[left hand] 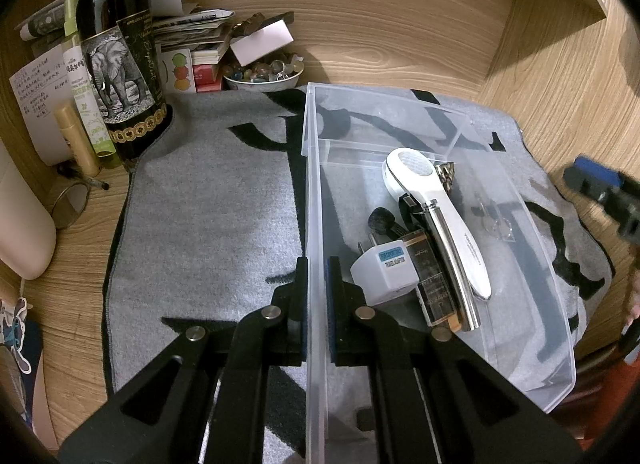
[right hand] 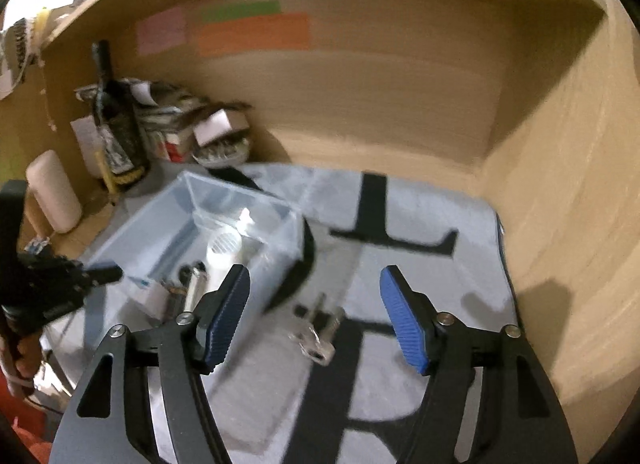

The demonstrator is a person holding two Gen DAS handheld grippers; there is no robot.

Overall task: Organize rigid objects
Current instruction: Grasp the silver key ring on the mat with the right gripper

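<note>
Pinching the near wall of the clear plastic bin, your left hand-held gripper is fully closed on that thin wall, probably to keep the bin steady on the grey mat while you fill it. Already inside lie a white handheld device, a white travel adaptor and a dark flat box, all gathered toward the near end. Your right hand-held gripper has its jaws about halfway apart and holds nothing. Between its blue pads, lower on the mat and just beside the bin, lies a small metal and clear object, too blurred for me to name. It seems the next thing to collect.
</note>
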